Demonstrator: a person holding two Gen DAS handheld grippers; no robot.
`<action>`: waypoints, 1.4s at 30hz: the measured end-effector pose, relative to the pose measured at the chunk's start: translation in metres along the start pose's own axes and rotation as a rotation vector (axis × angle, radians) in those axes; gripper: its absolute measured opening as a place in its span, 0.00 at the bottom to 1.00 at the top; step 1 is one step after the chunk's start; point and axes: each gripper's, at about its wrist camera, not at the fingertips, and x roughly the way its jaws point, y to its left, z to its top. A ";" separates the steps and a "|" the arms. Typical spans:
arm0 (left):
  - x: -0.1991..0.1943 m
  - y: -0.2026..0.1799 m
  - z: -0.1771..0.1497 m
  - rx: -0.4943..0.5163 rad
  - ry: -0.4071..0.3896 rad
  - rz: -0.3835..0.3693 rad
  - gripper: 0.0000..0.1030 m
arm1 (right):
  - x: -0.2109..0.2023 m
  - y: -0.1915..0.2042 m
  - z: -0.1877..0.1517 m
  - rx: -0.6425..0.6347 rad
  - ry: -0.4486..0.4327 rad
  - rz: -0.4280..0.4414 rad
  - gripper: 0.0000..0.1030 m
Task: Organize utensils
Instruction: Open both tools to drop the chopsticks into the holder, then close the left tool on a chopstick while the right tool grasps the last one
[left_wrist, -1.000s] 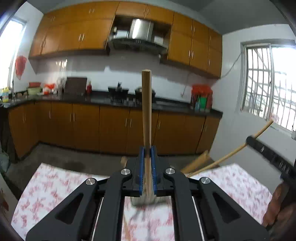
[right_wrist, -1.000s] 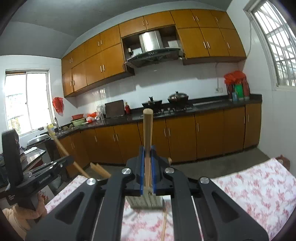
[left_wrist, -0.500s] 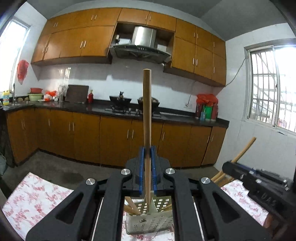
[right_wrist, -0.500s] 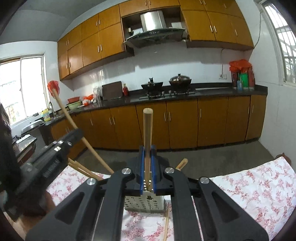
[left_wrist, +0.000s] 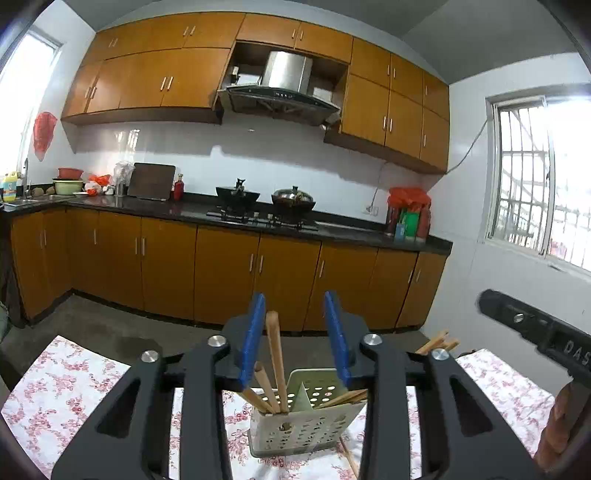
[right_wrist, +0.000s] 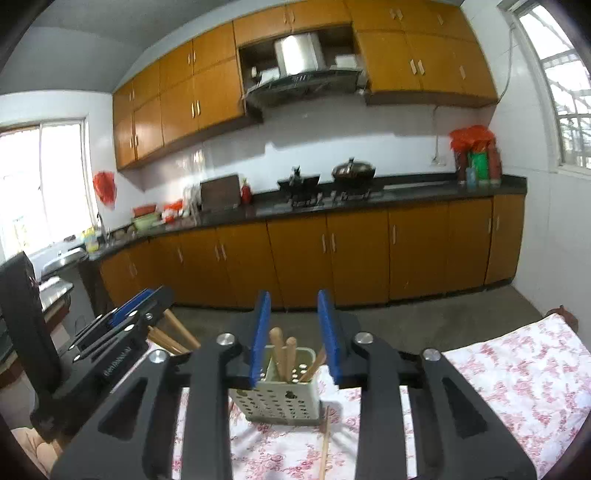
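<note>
A pale perforated utensil holder (left_wrist: 303, 424) stands on the flowered tablecloth (left_wrist: 74, 398) and holds several wooden chopsticks. My left gripper (left_wrist: 294, 314) hovers just above it and its jaws are opening. One chopstick (left_wrist: 274, 354) stands free between them, close to the left blue pad, with its lower end in the holder. In the right wrist view the holder (right_wrist: 280, 398) sits under my right gripper (right_wrist: 294, 314), whose jaws are also opening. Two chopstick tops (right_wrist: 282, 354) rise between the pads, untouched. The left gripper (right_wrist: 129, 314) shows at the left there.
A loose chopstick (right_wrist: 325, 443) lies on the cloth in front of the holder. The right gripper's black body (left_wrist: 535, 332) reaches in from the right of the left wrist view. Kitchen cabinets and a dark counter (left_wrist: 221, 214) line the far wall beyond the table.
Both grippers' jaws have parted and let go of the chopstick each held upright. Both chopsticks have dropped lower into the holder. Both grippers have closed in on the holder.
</note>
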 end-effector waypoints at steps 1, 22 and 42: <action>-0.007 0.002 0.003 -0.004 -0.002 0.000 0.37 | -0.009 -0.004 0.000 0.003 -0.011 -0.012 0.34; -0.006 0.036 -0.178 -0.008 0.616 0.127 0.50 | 0.039 -0.025 -0.230 0.054 0.600 -0.044 0.28; 0.022 0.082 -0.197 -0.016 0.696 0.260 0.08 | 0.053 -0.057 -0.229 0.027 0.579 -0.186 0.08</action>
